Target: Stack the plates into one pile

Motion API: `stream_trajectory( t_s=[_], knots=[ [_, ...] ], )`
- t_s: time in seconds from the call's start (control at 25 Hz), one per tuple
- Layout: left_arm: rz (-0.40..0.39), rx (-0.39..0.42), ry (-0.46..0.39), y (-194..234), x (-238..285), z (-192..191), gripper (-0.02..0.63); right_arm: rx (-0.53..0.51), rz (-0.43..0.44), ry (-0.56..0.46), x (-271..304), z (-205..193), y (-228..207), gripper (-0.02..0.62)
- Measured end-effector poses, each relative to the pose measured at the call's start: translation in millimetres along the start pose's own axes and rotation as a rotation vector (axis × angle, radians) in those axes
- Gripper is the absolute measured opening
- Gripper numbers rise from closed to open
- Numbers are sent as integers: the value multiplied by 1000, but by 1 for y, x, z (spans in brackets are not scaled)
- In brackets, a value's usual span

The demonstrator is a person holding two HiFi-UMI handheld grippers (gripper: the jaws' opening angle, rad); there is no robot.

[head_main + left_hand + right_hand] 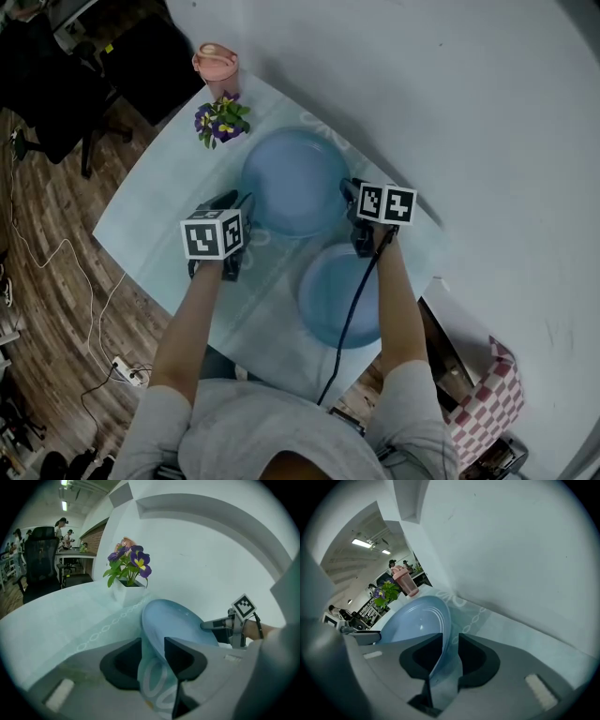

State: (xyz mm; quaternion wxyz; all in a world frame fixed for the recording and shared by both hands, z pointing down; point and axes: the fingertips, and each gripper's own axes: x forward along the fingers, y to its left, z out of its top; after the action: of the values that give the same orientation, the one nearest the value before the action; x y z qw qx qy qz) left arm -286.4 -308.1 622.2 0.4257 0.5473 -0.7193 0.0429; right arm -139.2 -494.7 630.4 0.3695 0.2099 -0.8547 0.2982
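Plates, two, blue, both lying on the table [141, 234]. Far plate [295, 183]: mid-table, toward the wall edge. Near plate [342, 295]: by my edge, just beside the first. No pile yet.

Left gripper [236, 202]: jaws wide apart, far plate's left rim between them, pads not pressing on it. Right gripper [352, 192]: jaws apart, somewhat narrower, right rim between them, likewise no grip.

Hazards, as I judge them:
- Cloth [253, 314]: a jaw going under the rim may pinch it and drag it, near plate included.
- Uneven closing: one side bites first, and the plate tips or skates out of the other.
- Smooth rim, shallow hold: slip on the lift.
- Cable [352, 300] of the right gripper lies across the near plate and may get trapped under the stack.
- Near plate sits close to my edge, so an off-centre landing could tip it off.
- Flowers [222, 119], far corner: well apart, low risk.
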Motion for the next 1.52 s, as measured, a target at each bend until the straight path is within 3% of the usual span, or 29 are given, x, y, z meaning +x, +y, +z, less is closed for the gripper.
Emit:
stream_trajectory(
  t_s=[0.12, 0.2, 0.32, 0.68, 1.16, 1.52],
  knots=[
    [-16, -21, 14, -1, 4, -2, 135, 2, 13, 33, 8, -8, 4, 101],
    [-17, -37, 18, -1, 4, -1, 117, 8, 16, 39, 10, -10, 8, 63],
    [-3, -21, 26, 1, 1, 1, 110, 5, 22, 38, 7, -10, 13, 58],
    [-29, 65, -19, -9, -26, 23, 106, 76, 44, -108, -36, 9, 36, 35],
    [-162, 164, -61, -49, -68, 41, 86, 146, -62, -308, -127, -7, 56, 32],
    [-282, 289, -32, -87, -83, 37, 81, 228, -188, -426, -190, -41, 57, 31]
  ],
)
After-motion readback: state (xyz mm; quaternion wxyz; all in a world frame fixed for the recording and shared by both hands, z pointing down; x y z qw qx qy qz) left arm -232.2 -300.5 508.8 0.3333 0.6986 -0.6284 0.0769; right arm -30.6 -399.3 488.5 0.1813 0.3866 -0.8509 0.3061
